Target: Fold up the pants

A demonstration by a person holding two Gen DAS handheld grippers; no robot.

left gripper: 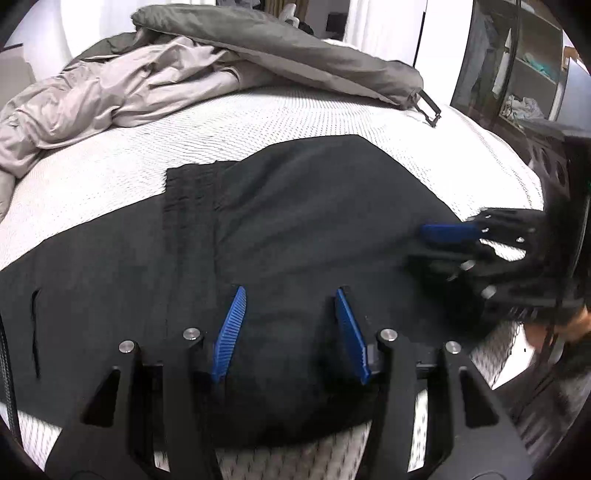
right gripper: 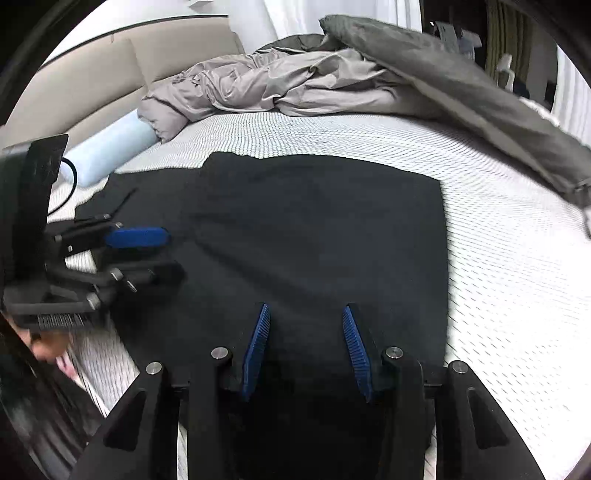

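Jaws of both the left gripper [left gripper: 290, 332] and right gripper [right gripper: 306, 350] stand apart, empty, above black pants [left gripper: 258, 229] on the bed [left gripper: 110, 177]; grip the near hem at six o'clock evenly.

A bed with a white, dot-textured mattress cover [right gripper: 498, 266] is seen, backed by a beige padded headboard [right gripper: 81, 88]. A crumpled grey-beige duvet [left gripper: 110, 92] and a pale blue cylindrical bolster [right gripper: 110, 147] are laid on it. White curtains [left gripper: 384, 22] and dark open shelving [left gripper: 524, 74] are visible behind.
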